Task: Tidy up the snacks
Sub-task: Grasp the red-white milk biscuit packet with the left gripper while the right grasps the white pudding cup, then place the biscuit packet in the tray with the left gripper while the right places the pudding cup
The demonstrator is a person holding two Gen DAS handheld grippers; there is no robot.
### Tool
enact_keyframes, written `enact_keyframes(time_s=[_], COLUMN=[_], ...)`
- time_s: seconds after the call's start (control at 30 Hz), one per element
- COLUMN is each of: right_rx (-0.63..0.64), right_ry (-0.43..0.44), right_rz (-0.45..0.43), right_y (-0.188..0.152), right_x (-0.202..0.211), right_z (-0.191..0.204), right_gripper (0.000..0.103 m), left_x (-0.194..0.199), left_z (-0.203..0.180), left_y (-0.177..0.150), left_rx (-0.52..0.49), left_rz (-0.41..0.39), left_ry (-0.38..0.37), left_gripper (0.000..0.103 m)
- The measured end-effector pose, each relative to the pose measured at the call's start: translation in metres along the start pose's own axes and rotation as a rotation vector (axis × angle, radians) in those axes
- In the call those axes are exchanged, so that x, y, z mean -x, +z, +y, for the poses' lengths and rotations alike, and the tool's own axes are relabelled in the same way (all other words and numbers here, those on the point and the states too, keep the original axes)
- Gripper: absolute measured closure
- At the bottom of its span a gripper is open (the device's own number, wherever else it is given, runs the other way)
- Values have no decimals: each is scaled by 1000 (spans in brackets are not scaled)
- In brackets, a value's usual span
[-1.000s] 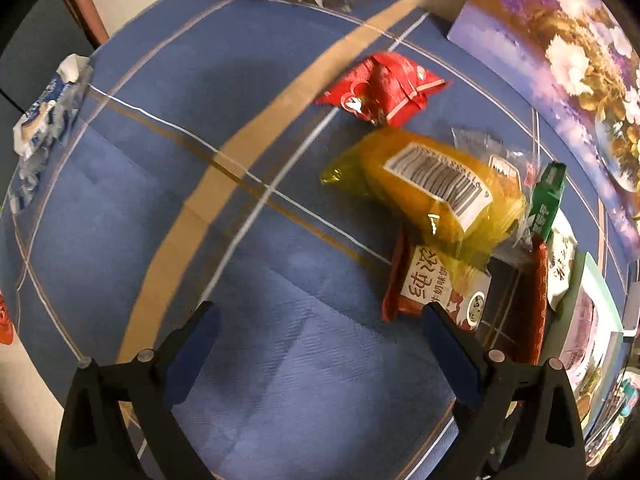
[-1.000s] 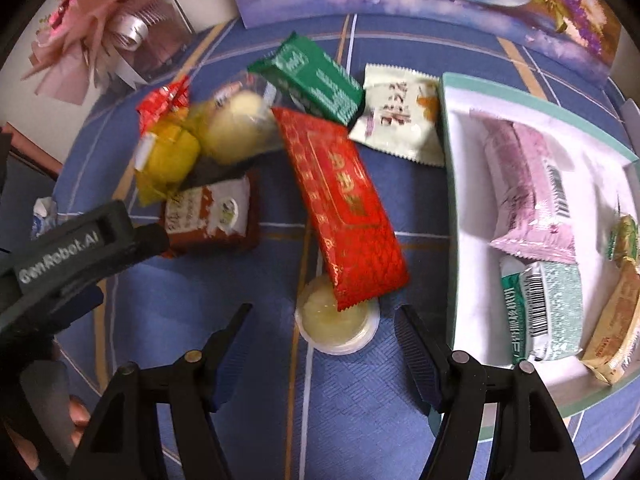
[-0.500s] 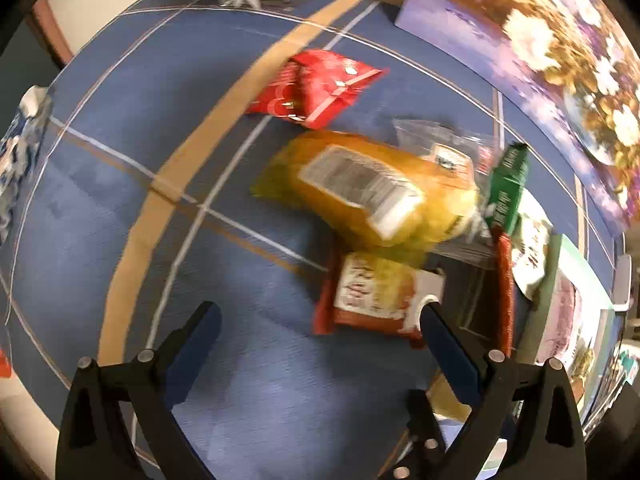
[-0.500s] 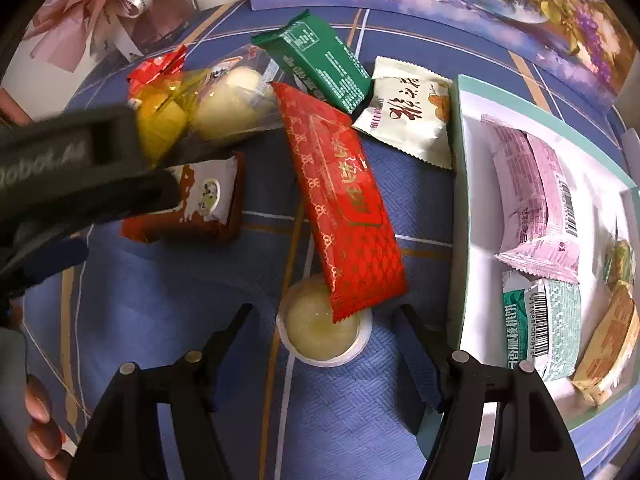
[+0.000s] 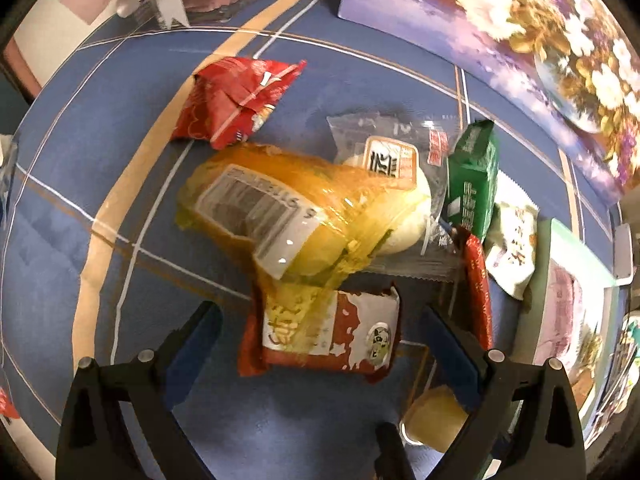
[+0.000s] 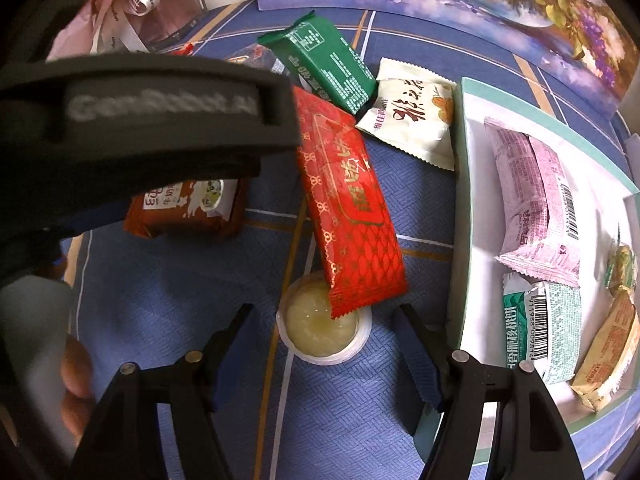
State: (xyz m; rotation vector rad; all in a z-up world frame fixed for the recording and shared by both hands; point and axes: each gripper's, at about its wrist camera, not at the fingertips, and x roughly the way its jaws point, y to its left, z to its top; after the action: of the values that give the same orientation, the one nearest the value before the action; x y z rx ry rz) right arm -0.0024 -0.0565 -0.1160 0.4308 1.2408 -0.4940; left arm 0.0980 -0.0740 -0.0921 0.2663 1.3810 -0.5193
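Note:
My left gripper [image 5: 320, 336] is open and points down over a brown-red milk snack packet [image 5: 328, 332], which lies between its fingers untouched. A yellow packet [image 5: 288, 216] overlaps that packet's far end. Behind are a small red packet [image 5: 236, 100], a clear-wrapped bun [image 5: 400, 184] and a green packet [image 5: 472, 184]. My right gripper [image 6: 322, 320] is open, one finger on each side of a jelly cup [image 6: 320, 332], apart from it. A long red packet [image 6: 348, 208] lies with its near end over the cup. The left gripper's body [image 6: 140, 120] hides the yellow packet and bun.
A white tray with a green rim [image 6: 460, 200] stands at the right and holds a pink packet [image 6: 536, 208], a green-white packet [image 6: 544, 328] and others. A white packet [image 6: 412, 120] lies beside it. A floral picture [image 5: 540, 40] and pink wrapped gift [image 6: 132, 4] stand behind.
My left gripper has moved across to the snack pile and now straddles the brown-red packet. Its body has swung into the right wrist view. The right gripper has stayed over the jelly cup.

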Motion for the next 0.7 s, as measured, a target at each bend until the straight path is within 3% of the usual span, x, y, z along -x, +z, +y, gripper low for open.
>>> enact_keyframes(time_s=[0.13, 0.23, 0.37, 0.7], right_rx=[6, 12, -27, -99], right_ry=[-5, -28, -1, 96], right_rz=[-5, -22, -34, -42], right_y=[0, 0, 1, 0], right_x=[2, 3, 6, 24], right_z=[1, 2, -12, -37], right_gripper=[31, 42, 58, 59], left_x=[-6, -3, 2, 7], left_z=[-5, -3, 8, 25], left_y=[-3, -6, -13, -25], left_rx=[-14, -11, 3, 44], left_rz=[4, -2, 8, 33], left_ry=[3, -4, -16, -60], left_gripper=[31, 38, 41, 41])
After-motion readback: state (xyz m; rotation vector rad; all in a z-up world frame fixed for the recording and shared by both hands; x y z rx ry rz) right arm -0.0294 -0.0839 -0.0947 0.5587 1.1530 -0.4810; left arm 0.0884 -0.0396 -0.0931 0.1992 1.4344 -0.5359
